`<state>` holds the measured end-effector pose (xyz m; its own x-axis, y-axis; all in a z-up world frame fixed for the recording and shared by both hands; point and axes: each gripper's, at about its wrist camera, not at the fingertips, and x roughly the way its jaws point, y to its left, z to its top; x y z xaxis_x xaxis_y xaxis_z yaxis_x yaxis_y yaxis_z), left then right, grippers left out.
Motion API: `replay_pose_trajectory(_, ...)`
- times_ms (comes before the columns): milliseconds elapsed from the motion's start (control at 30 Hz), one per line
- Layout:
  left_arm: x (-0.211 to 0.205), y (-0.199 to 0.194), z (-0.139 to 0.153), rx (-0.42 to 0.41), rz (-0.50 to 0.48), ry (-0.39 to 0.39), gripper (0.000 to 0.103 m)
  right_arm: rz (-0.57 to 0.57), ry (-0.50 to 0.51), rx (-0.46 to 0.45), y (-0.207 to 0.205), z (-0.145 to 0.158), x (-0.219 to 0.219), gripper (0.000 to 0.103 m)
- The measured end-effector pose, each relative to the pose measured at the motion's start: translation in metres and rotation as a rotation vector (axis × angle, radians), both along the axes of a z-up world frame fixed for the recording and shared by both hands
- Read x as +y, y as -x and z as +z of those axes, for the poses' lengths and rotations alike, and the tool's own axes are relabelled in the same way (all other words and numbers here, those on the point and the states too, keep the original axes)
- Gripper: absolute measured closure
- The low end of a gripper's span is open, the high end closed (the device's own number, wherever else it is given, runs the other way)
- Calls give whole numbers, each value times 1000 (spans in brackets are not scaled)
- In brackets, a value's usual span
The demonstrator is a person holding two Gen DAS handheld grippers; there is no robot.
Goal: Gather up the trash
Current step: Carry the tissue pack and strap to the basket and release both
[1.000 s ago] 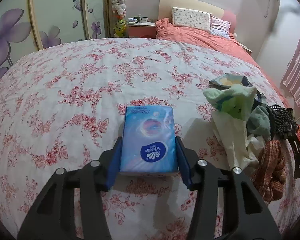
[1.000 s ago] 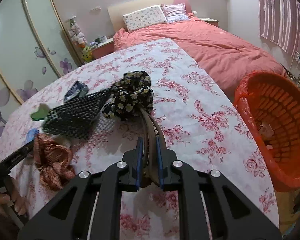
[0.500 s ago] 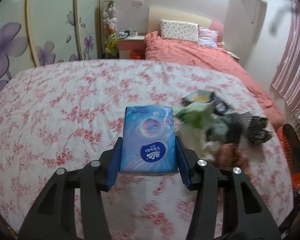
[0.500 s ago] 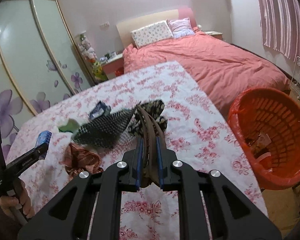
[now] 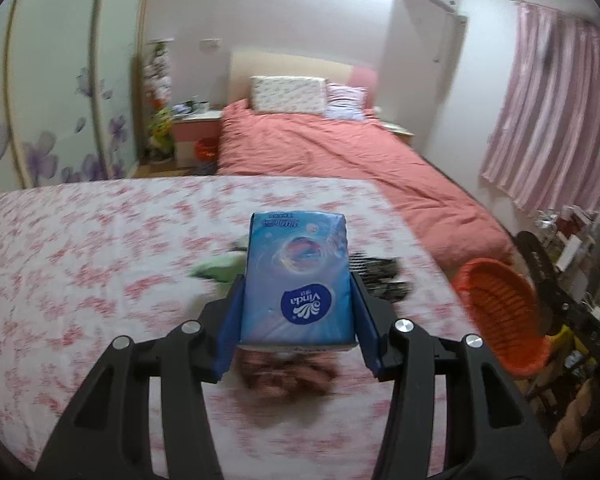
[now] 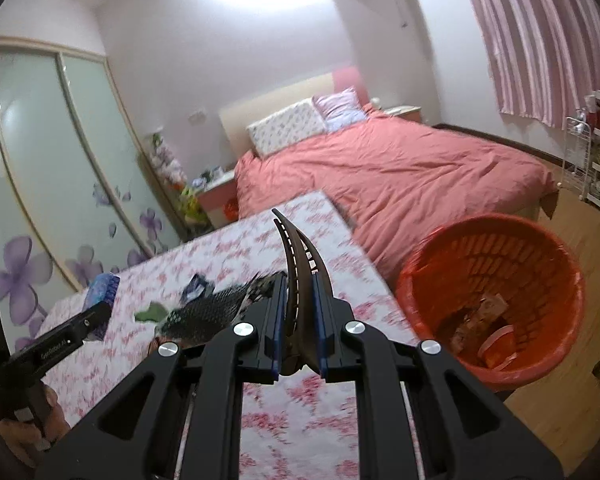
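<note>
A blue Vinda tissue pack [image 5: 296, 248] sits lengthwise between the pads of my left gripper [image 5: 298, 280], which is shut on it and held above the floral-covered table [image 5: 80, 260]. My right gripper [image 6: 298, 280] is shut on a thin brown curved strip [image 6: 292, 240] that sticks up past its fingertips. An orange basket [image 6: 496, 240] with some wrappers inside stands on the floor to the right of the table; in the left wrist view the basket [image 5: 496, 280] is at the right. The right wrist view shows the left gripper [image 6: 100, 312] with the pack [image 6: 104, 286] at its left edge.
A blurred heap of cloth lies on the table under both grippers: black mesh [image 6: 208, 312], green fabric [image 5: 220, 268], brown plaid [image 5: 288, 368]. Beyond the table is a bed with a pink cover [image 6: 400, 168]. A white rack [image 6: 580, 160] stands at the right wall.
Both grippers have risen and swung right with their loads. The cloth heap has dropped lower in both views, and the orange basket has come into the left wrist view.
</note>
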<state>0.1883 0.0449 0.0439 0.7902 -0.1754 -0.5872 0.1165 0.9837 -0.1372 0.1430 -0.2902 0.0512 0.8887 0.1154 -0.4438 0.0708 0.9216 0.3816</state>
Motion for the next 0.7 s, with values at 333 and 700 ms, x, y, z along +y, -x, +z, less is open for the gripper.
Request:
replay_pose_trajectory(333,-107,6,8,-19,-224,50,53,-153,-39,-52,15,-6,-61,90)
replay_pose_trajectory(700,-211,-12,-18,28,-417,52,53,-260,-118,-37,0,-34,-128,90)
